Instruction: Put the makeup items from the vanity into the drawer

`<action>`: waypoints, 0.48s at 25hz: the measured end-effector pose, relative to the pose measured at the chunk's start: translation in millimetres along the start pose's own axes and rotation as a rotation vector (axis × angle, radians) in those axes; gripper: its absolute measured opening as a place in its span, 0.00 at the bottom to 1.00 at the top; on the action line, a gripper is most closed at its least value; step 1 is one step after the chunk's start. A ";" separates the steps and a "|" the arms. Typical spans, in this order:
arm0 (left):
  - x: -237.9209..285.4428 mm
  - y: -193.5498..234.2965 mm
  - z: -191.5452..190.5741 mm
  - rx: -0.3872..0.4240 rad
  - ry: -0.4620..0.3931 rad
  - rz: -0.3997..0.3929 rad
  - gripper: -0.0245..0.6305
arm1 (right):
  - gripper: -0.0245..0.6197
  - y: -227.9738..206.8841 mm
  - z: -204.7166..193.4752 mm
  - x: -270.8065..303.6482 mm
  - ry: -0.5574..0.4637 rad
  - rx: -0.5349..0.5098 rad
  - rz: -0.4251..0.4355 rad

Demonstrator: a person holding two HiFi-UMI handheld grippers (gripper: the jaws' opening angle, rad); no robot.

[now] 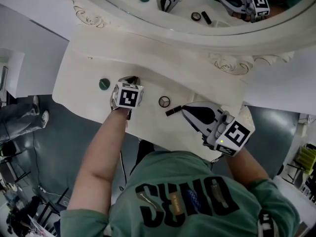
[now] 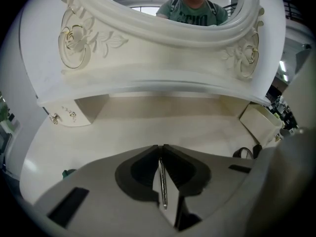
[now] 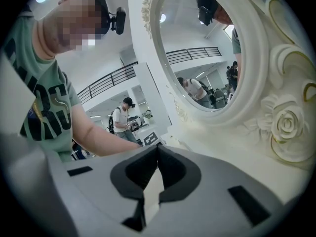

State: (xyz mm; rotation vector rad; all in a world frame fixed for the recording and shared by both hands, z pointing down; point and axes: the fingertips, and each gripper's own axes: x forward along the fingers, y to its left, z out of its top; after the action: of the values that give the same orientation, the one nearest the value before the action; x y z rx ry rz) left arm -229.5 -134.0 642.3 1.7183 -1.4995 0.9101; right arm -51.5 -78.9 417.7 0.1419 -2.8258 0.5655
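My left gripper (image 1: 130, 81) points steeply down at the cream vanity top (image 1: 197, 90). In the left gripper view its jaws (image 2: 160, 147) are closed on a thin silver stick (image 2: 162, 184) that runs along the gap between the pads. A small green round item (image 1: 104, 84) lies just left of that gripper, also visible as a green item (image 2: 68, 172). A round ringed compact (image 1: 164, 101) and a short black stick (image 1: 173, 111) lie between the grippers. My right gripper (image 1: 184, 107) hovers by the black stick, its jaws (image 3: 157, 145) shut with nothing in them.
An ornate oval mirror (image 1: 232, 33) with carved roses backs the vanity and reflects both grippers. A small side compartment with metal knobs (image 2: 55, 117) stands at the back left, a white box (image 2: 259, 122) at the right. The vanity's front edge is against the person's body.
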 end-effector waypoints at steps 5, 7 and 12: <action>-19.9 -3.0 10.1 -0.016 -0.060 -0.016 0.10 | 0.05 5.1 6.7 -2.7 -0.007 -0.017 -0.006; -38.4 -5.7 21.2 -0.031 -0.118 -0.028 0.10 | 0.05 7.6 13.2 -4.3 -0.014 -0.031 -0.009; -111.4 -19.9 51.4 -0.070 -0.287 -0.092 0.10 | 0.05 21.3 38.4 -11.5 -0.038 -0.056 -0.017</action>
State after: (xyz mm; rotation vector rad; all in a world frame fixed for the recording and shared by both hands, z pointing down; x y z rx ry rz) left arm -216.6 -117.0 519.9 1.9109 -1.5965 0.5742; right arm -52.3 -73.8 372.6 0.1674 -2.8709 0.4840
